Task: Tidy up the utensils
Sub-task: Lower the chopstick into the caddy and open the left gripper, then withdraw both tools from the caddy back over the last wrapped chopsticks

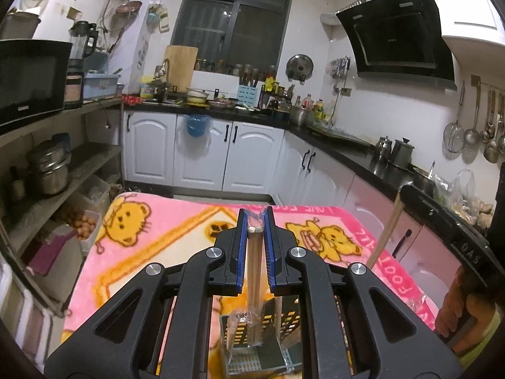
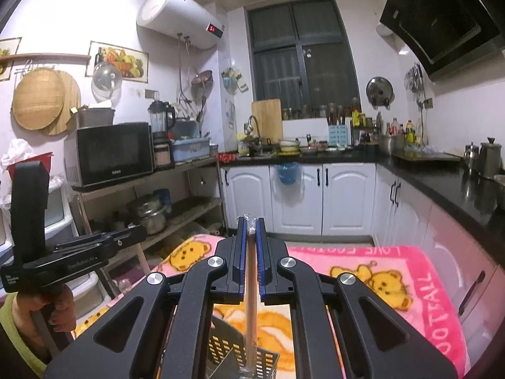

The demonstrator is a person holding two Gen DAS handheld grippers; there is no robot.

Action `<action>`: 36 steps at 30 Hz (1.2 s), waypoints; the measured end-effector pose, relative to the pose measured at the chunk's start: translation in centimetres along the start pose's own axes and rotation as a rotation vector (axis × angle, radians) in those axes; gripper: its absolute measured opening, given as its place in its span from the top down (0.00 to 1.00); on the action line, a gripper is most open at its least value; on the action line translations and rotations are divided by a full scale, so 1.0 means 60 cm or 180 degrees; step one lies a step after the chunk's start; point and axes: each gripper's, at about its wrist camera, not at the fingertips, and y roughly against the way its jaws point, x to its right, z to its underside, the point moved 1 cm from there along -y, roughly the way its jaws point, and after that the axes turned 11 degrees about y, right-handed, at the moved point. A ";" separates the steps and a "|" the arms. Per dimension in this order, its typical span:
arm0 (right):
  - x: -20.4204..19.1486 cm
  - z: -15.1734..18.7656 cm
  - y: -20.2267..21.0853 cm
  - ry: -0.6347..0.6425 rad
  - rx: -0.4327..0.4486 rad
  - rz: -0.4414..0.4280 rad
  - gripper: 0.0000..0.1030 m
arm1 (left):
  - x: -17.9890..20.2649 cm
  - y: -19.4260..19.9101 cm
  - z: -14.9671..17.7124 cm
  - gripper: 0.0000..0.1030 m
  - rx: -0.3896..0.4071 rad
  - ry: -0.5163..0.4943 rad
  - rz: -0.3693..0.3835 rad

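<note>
Surface: pink bear-print blanket (image 1: 176, 237) over the counter.
Room: kitchen, white cabinets (image 1: 202, 154) far.
Left tool (image 1: 255, 221): clamped on wrapped chopsticks (image 1: 255, 271), above perforated caddy (image 1: 252, 347).
Right tool (image 2: 251, 225): clamped on single wrapped chopstick (image 2: 251, 300).

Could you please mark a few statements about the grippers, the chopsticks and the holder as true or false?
1. The left gripper is clamped on a plastic-wrapped bundle of chopsticks. True.
2. The right gripper is open and empty. False: it is shut on a single wrapped pair of chopsticks.
3. A perforated utensil holder stands below the grippers. True.
4. The holder sits on a bare wooden table. False: it sits on a pink blanket with yellow bears.
5. Both sets of chopsticks lie flat on the blanket. False: both are held in the grippers, lower ends at the holder.
</note>
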 end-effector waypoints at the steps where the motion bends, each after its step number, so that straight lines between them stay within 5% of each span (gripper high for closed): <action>1: 0.000 0.005 -0.005 -0.0019 -0.0034 -0.0007 0.94 | 0.000 -0.003 0.003 0.93 -0.0018 -0.0007 0.0015; 22: -0.005 0.059 -0.024 -0.0199 -0.0380 -0.0050 0.92 | -0.002 -0.027 0.046 0.93 -0.0224 0.0026 0.0109; 36: -0.004 0.070 -0.005 -0.0238 -0.0457 -0.0031 0.71 | -0.004 -0.013 0.058 0.71 -0.0244 0.0071 0.0181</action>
